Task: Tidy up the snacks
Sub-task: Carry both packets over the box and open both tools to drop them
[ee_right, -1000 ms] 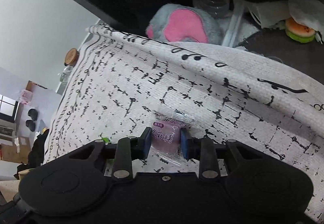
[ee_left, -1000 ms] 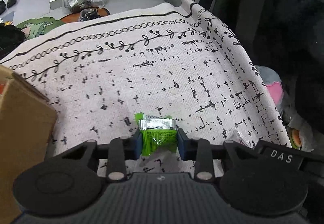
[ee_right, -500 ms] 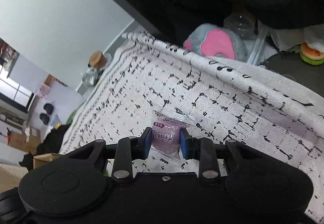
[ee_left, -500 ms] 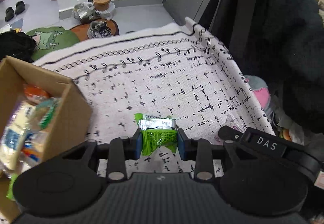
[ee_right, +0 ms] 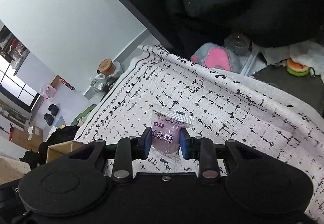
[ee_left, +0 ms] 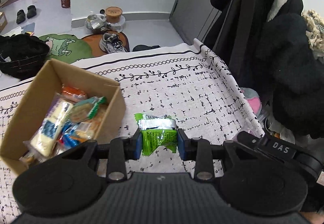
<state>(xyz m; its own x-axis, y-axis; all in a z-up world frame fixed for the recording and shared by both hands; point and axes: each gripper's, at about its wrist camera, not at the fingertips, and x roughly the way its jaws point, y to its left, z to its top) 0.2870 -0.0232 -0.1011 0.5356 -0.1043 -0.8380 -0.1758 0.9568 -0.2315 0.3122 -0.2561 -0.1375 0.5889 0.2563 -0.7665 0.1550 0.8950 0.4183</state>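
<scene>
The left gripper (ee_left: 159, 146) is clenching a green snack packet (ee_left: 157, 133) between its blue pads; the wrapper is glossy green with a crinkled silver foil band across its upper end, and it is hanging above the white cloth with black dash marks (ee_left: 192, 98). Just to its left, an open cardboard box (ee_left: 113, 110) is sitting on the cloth, holding a jumble of wrapped snacks (ee_left: 66, 120), pale yellow, blue, orange and green among them.

The right gripper (ee_right: 165, 144) is grasping a small purple sweet (ee_right: 165, 137) in a clear wrapper, printed with white characters and a small label, its crimped ends sticking out above and below the pads. It is hovering over the same patterned cloth, with a grey and pink plush toy (ee_right: 214, 58) lying beyond the cloth's far edge.
</scene>
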